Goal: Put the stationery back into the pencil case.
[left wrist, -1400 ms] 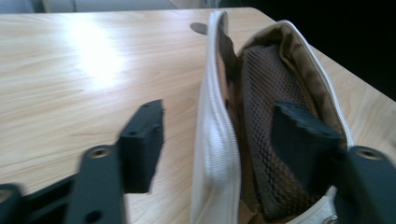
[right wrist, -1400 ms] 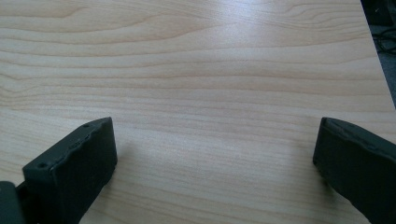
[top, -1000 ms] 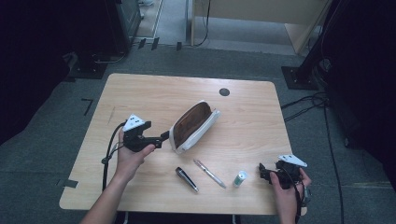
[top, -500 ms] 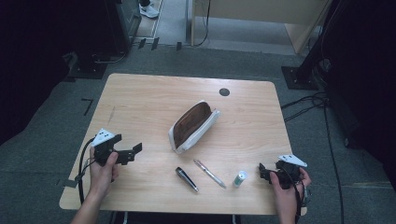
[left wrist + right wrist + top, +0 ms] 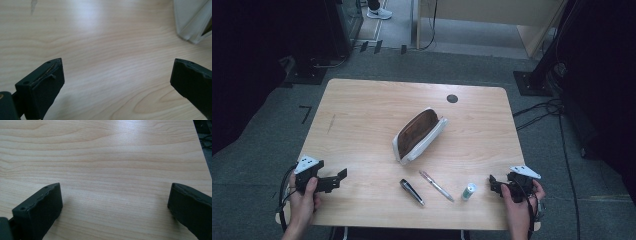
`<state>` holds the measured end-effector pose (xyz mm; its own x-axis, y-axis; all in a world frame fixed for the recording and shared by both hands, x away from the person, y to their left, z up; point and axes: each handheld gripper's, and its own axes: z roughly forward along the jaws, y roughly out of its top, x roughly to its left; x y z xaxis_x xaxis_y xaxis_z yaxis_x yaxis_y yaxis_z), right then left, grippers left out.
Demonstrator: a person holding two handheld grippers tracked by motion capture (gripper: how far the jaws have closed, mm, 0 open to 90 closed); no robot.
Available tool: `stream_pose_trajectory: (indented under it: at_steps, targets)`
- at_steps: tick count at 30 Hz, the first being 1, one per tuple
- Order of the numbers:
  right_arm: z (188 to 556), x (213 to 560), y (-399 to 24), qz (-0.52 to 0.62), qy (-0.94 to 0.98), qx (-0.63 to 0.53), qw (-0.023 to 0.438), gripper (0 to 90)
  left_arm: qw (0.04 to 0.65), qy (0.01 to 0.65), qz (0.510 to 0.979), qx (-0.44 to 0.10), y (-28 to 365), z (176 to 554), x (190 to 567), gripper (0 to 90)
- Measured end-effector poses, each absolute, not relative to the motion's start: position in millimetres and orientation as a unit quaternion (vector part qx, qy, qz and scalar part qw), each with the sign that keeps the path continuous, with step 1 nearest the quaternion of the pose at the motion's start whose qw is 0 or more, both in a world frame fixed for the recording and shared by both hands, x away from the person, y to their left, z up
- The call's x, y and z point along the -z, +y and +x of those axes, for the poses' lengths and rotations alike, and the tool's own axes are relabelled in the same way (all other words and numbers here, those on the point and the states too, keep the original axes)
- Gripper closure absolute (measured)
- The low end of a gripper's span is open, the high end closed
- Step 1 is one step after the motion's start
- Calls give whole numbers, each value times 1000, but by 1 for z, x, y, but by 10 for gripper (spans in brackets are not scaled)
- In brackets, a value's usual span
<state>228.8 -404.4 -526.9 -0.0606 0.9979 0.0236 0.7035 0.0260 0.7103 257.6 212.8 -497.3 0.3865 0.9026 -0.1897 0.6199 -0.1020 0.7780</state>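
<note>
left tongs (image 5: pixel 343 175) are spread wide with nothing between them, low over the bench (image 5: pixel 362 115) near its left edge. right tongs (image 5: pixel 493 183) gape too, just beside the small tube (image 5: pixel 468 191). the open pouch (image 5: pixel 419 134) lies mid-bench.

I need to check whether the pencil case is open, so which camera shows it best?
The high view: the whole pencil case lies mid-table, mouth open on its dark lining. The left gripper view catches just a pale corner of it at top right. The right gripper view faces bare table.
</note>
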Motion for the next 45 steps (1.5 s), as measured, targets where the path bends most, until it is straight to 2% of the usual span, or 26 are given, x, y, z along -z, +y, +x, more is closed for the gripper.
stream_pose_trajectory:
  at_steps: [13, 28, 32, 36, 40, 45]
  targets:
    - [229, 527, -405, 636, 668, -288, 256, 0, 359, 538, 738, -191, 225, 244, 514, 0]
    - [226, 527, -403, 642, 663, -288, 256, 4, 298, 531, 764, -215, 215, 246, 519, 0]
    - [221, 521, -399, 640, 658, -309, 251, 145, 299, 530, 764, -214, 214, 246, 519, 0]
    - [218, 510, -393, 623, 662, -340, 242, 155, 299, 531, 764, -215, 214, 246, 519, 0]
    - [216, 494, -384, 587, 681, -373, 228, 228, 298, 531, 764, -214, 214, 246, 519, 0]
    - [213, 482, -374, 556, 699, -393, 218, 273, 299, 531, 763, -214, 214, 246, 519, 0]
